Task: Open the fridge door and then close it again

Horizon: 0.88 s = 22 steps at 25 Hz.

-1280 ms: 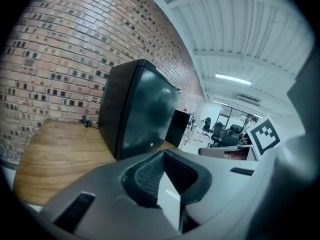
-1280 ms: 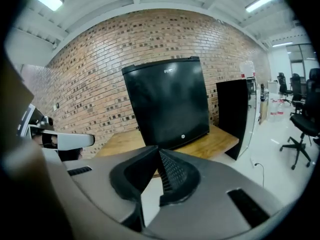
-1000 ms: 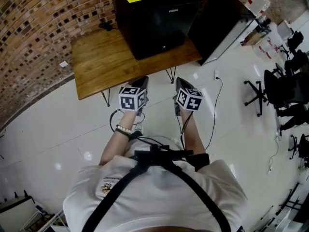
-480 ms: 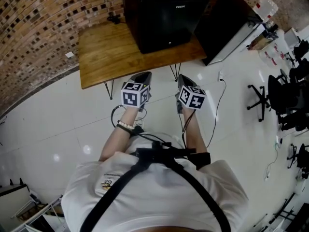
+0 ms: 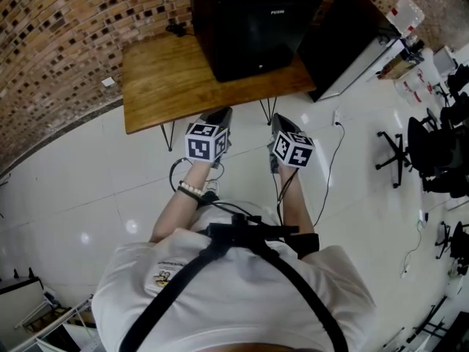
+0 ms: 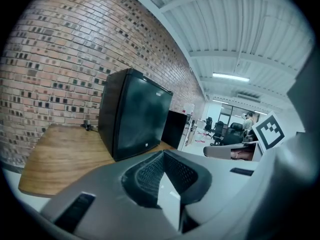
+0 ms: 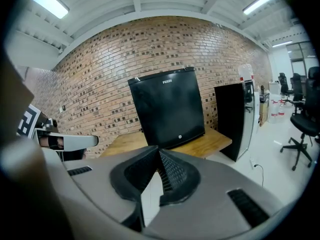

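Note:
The black mini fridge (image 5: 249, 28) stands on a wooden table (image 5: 161, 86) against the brick wall, its door closed. It also shows ahead in the left gripper view (image 6: 132, 111) and in the right gripper view (image 7: 167, 109). My left gripper (image 5: 218, 114) hangs just short of the table's front edge, jaws shut and empty (image 6: 162, 154). Beside it, my right gripper (image 5: 281, 119) is also shut on nothing (image 7: 157, 151). Neither touches the fridge.
A tall black cabinet (image 5: 344, 35) stands right of the table. A cable (image 5: 326, 167) trails over the white floor. Office chairs (image 5: 432, 145) stand at the right. The brick wall (image 5: 66, 42) runs behind the table.
The head view has shifted slightly, and both grippers have edged a little with it. Their jaws stay shut and the fridge door stays closed.

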Motion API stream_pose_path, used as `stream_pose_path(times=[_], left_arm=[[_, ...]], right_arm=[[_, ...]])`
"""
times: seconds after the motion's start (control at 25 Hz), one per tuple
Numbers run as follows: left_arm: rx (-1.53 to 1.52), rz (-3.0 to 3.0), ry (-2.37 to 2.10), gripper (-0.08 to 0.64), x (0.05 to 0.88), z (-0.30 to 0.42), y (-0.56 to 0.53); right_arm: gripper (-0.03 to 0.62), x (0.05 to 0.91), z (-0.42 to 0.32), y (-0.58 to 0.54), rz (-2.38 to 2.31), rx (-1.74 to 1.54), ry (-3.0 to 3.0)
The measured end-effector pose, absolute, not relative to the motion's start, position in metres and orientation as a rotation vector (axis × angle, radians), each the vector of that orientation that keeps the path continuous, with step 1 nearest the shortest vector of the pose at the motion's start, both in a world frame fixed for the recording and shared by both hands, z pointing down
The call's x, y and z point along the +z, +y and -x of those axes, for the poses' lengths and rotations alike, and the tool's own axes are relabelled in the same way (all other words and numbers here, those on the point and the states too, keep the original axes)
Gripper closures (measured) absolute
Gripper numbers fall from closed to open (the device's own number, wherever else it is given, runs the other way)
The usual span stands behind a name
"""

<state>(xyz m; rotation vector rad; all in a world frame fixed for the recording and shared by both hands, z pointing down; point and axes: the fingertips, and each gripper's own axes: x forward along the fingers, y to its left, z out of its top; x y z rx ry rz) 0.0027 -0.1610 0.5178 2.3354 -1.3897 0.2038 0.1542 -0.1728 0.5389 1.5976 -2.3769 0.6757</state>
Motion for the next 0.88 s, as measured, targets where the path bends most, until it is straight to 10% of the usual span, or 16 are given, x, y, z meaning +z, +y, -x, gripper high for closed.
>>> stream_pose_path(times=[0.88], left_arm=[[0.312, -2.455, -1.364, 0.558, 0.497, 0.070, -0.215]], right_arm=[[0.589, 0.530, -0.102, -0.164, -1.813, 0.609, -2.324]])
